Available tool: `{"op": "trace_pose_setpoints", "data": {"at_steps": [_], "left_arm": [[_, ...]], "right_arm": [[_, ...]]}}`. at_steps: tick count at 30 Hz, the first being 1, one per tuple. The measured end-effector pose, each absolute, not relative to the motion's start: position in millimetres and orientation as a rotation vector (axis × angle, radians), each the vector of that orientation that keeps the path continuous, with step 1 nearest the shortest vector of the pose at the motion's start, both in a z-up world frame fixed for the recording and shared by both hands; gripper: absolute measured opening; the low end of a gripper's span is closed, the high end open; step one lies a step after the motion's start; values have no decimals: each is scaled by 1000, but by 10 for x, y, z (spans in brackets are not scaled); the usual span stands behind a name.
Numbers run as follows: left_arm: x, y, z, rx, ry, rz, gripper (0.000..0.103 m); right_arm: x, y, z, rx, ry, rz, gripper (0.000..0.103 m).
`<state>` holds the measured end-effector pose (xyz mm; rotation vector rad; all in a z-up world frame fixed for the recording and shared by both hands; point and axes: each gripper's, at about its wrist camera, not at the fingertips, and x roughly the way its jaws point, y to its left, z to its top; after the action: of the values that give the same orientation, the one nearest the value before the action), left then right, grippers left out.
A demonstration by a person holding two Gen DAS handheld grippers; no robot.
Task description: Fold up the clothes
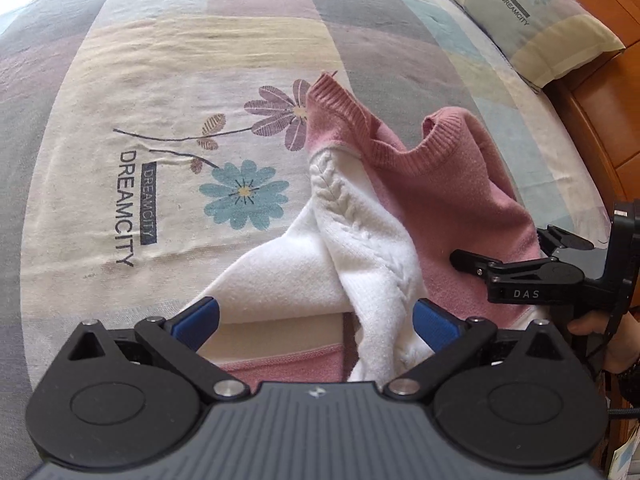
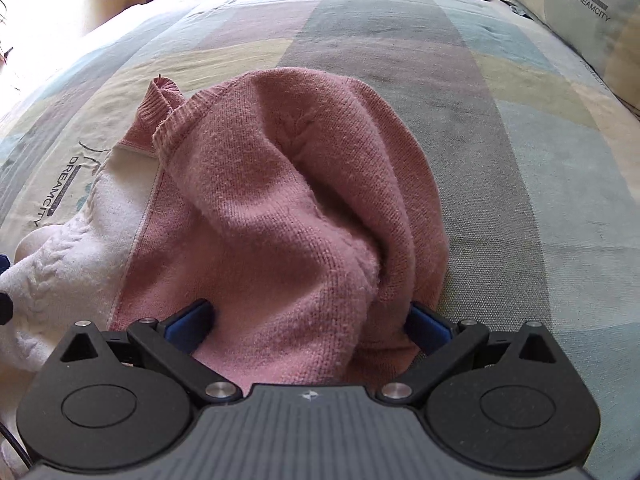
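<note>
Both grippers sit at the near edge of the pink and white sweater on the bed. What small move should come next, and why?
Probably shut both grippers on the fabric between their jaws. The left gripper stands open around the white sleeve and the right gripper stands open around bunched pink knit of the sweater. The garment lies crumpled on the bedspread, so it likely needs gripping and spreading before folding.

1 sweater [image 1: 448,184] (pink-white), 2 tongs [image 1: 316,320] [image 2: 310,322], 1 pillow [image 1: 536,20].
</note>
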<state>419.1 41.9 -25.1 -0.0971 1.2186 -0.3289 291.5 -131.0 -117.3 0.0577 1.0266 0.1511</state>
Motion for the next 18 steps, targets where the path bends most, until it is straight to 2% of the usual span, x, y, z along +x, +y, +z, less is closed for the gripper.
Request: {"op": "trace_pose_setpoints", "data": {"at_steps": [6, 14, 18], "left_arm": [[4614, 422, -318, 54, 1167, -343, 102], [4769, 59, -510, 4, 1152, -406, 102], [4686, 31, -539, -3, 1168, -396, 102]], "right_arm": [[2963, -1299, -1119, 48, 1053, 149, 103], [3243, -1241, -759, -18, 1022, 126, 103], [3482, -1149, -898, -86, 1070, 86, 103]]}}
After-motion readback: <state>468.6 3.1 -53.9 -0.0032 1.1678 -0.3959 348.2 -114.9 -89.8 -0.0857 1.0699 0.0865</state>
